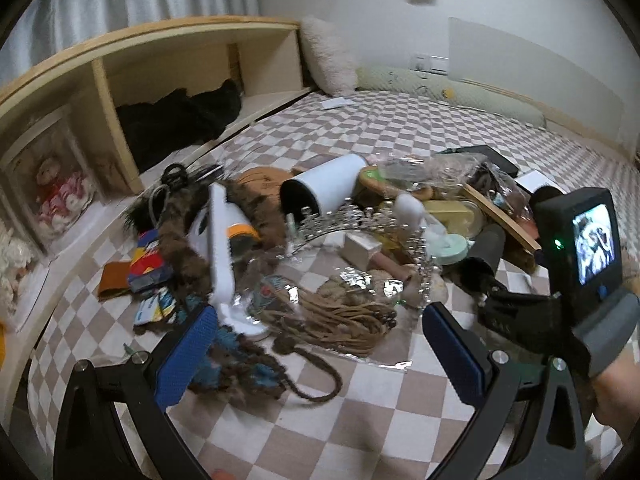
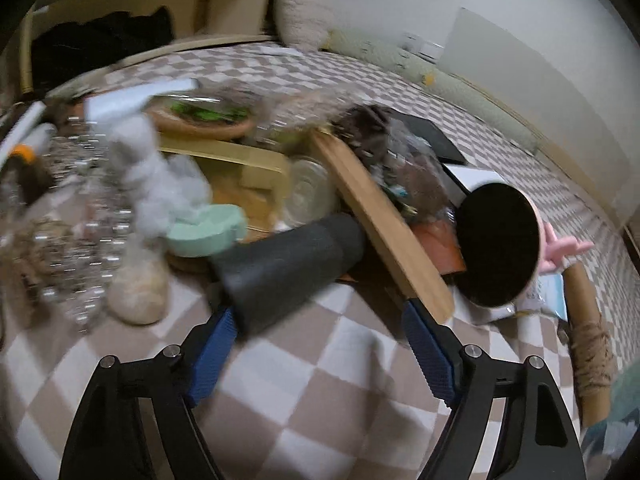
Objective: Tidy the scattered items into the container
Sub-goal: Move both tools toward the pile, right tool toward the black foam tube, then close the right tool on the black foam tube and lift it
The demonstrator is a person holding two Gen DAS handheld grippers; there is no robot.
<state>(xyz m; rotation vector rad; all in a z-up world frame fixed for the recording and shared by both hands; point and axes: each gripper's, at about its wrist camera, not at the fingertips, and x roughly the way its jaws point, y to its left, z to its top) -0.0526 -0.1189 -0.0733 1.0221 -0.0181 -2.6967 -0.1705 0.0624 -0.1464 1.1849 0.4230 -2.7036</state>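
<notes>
We hold both tongs, left and right, spread apart and empty over clutter heaped on the checkered bed. The dark cylinder lies touching our right tongs. We judge a hasty grab could roll it, or snag the tiara.

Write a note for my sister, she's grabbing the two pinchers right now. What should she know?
Left gripper: open, empty, over the tan cord bundle.
Right gripper: open, empty, its fingers at either side of the dark grey tube.
The pile lies on the checkered blanket: white tube, silver tiara, wooden board.
Done: nothing visibly packed. No container clearly identifiable.
Left: everything.
</notes>
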